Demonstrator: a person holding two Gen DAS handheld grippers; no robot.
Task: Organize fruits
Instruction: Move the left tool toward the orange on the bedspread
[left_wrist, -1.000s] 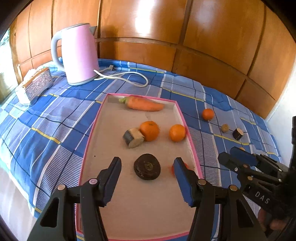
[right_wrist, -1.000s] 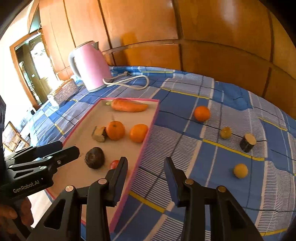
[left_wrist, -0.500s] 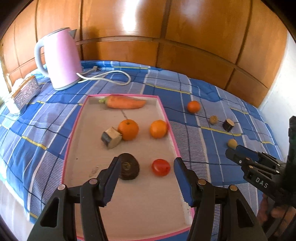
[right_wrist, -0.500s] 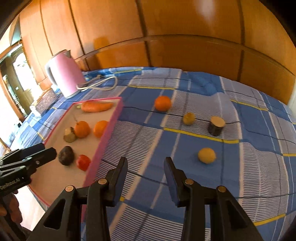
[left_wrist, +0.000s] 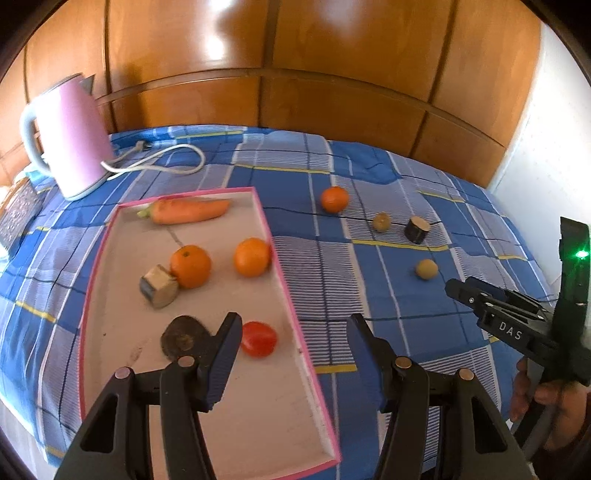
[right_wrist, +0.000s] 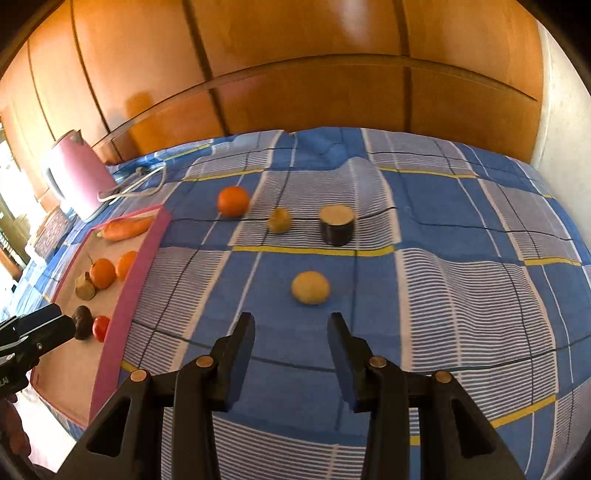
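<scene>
A pink-rimmed tray (left_wrist: 295, 325) holds a carrot (left_wrist: 184, 211), two oranges (left_wrist: 190, 266) (left_wrist: 252, 257), a cut vegetable piece (left_wrist: 159, 286), a dark round piece (left_wrist: 183, 338) and a red tomato (left_wrist: 258, 339). On the blue checked cloth lie an orange (right_wrist: 232, 200), a small yellow-brown fruit (right_wrist: 279, 220), a dark cylinder piece (right_wrist: 336, 225) and a yellow round fruit (right_wrist: 310, 288). My left gripper (left_wrist: 291, 339) is open and empty over the tray's right rim. My right gripper (right_wrist: 291, 334) is open and empty, just short of the yellow fruit.
A pink kettle (left_wrist: 70, 136) with a white cord (left_wrist: 162, 162) stands at the back left. A patterned box (left_wrist: 18, 214) sits at the far left. A wooden panel wall (left_wrist: 295, 55) runs behind the bed. The right gripper also shows in the left wrist view (left_wrist: 491, 306).
Both grippers have swung to the right. The right gripper now faces the loose fruits on the cloth, close to the yellow fruit. The left gripper has shifted from the tray's middle toward its right rim.
</scene>
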